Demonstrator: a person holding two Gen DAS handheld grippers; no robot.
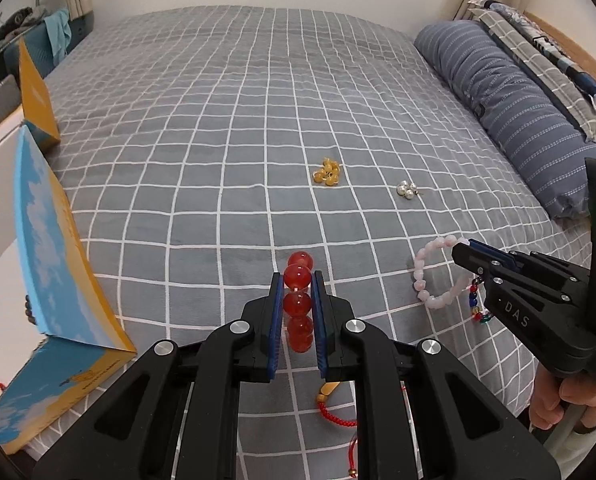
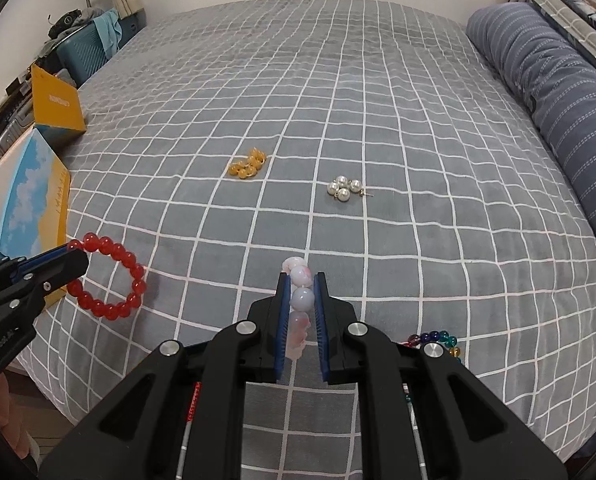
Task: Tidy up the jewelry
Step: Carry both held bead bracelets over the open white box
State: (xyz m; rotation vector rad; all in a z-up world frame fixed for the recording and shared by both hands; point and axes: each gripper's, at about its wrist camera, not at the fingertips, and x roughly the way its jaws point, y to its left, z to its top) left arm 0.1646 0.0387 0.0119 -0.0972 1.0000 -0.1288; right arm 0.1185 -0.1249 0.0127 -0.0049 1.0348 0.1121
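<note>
The left gripper (image 1: 298,280) was clamped on a red bead bracelet (image 2: 109,278), whose loop was seen dangling just above the grid-patterned bedspread (image 1: 217,120) beside a blue and yellow box (image 1: 49,248). The right gripper (image 2: 302,280) was pinched on a pale pink bead bracelet (image 1: 438,276), held over the bed's near edge. Further out on the cover, a cluster of amber beads (image 2: 247,166) and a cluster of pearls (image 2: 344,189) were left lying apart, and a multicoloured bead strand (image 2: 438,340) was seen near the right gripper.
</note>
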